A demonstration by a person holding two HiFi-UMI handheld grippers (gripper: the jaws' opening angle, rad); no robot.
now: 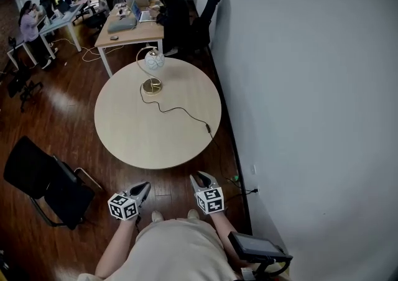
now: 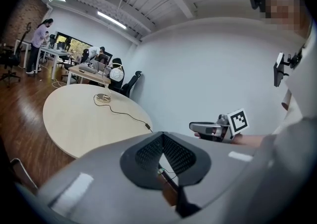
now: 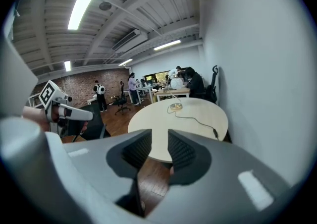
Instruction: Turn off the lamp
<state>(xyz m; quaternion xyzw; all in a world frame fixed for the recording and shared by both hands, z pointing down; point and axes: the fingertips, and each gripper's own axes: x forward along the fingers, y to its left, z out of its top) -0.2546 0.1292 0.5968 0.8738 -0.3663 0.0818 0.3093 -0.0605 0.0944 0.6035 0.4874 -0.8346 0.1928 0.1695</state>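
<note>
- Left gripper, lower middle of the head view: my jaws meet at the tips, nothing between them.
- Right gripper, just beside it: my jaws stand narrowly apart, empty.
- Lamp: upper centre, at the far edge of the round table, well apart from both.
- Cord: runs from the lamp's base toward the table's right rim.

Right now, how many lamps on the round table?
1. The white-globe lamp with gold base stands at the far edge of the round light wooden table; its black cord trails toward the wall side.
</note>
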